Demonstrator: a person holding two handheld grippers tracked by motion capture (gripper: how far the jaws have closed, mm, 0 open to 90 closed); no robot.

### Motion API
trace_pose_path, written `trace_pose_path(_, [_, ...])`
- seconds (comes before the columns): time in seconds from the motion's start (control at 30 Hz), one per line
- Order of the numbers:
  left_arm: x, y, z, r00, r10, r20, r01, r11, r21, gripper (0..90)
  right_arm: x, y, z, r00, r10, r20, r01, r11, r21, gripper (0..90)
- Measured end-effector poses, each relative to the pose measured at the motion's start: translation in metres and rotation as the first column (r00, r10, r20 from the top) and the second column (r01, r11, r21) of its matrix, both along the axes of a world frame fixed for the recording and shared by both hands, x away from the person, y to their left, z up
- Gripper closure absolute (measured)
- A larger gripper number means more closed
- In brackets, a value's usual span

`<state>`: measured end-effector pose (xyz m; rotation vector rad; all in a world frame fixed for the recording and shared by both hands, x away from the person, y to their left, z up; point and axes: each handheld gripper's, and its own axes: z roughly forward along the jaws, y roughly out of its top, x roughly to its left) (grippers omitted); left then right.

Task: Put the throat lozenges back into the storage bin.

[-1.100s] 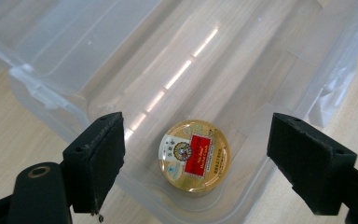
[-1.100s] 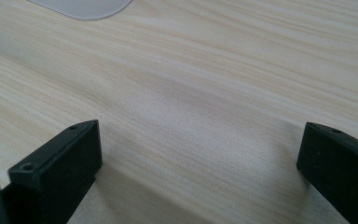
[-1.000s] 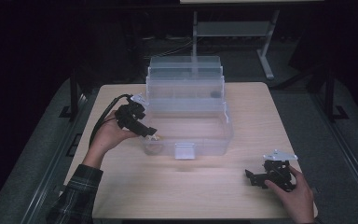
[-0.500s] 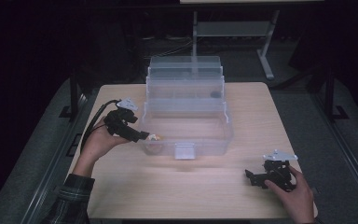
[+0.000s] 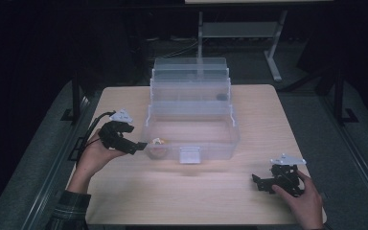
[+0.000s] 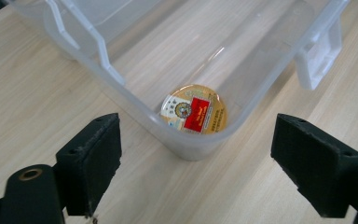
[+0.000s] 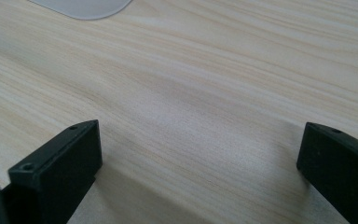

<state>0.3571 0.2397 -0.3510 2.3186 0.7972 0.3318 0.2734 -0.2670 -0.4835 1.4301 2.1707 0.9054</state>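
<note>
Clear box is cut off by the top edge in the left gripper view, and in the right gripper view only a corner is caught at the upper left. Print on the round tin is too small to be read. Dark item in an upper tray cannot be identified.

The high view looks forward and down over the whole table. The left gripper view sits close, facing the clear box at twelve o'clock, shared with the high view. The right gripper view skims the tabletop.
</note>
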Motion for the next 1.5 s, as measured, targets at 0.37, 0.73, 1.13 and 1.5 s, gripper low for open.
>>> trace_pose_path(0.37, [-0.016, 0.017, -0.010, 0.9989, 0.038, 0.026, -0.037, 0.9986, -0.037, 12.4, 0.000, 0.000, 0.000, 1.0000, -0.001, 0.001, 0.001, 1.000, -0.002, 0.0])
trace_pose_path(0.73, [-0.035, 0.029, -0.027, 0.9975, 0.045, 0.055, -0.042, 0.9979, -0.049, 12.4, 0.000, 0.000, 0.000, 1.0000, 0.000, 0.002, 0.000, 1.000, -0.002, 0.0])
trace_pose_path(1.13, [-0.056, 0.040, -0.053, 0.9949, 0.071, 0.071, -0.067, 0.9960, -0.058, 12.4, 0.000, 0.000, 0.000, 1.0000, 0.000, 0.002, 0.000, 1.000, -0.002, 0.0])
trace_pose_path(1.5, [-0.070, 0.051, -0.070, 0.9919, 0.097, 0.081, -0.093, 0.9940, -0.058, 12.7, 0.000, 0.000, 0.000, 1.0000, -0.001, 0.001, 0.001, 1.000, -0.002, 0.0])
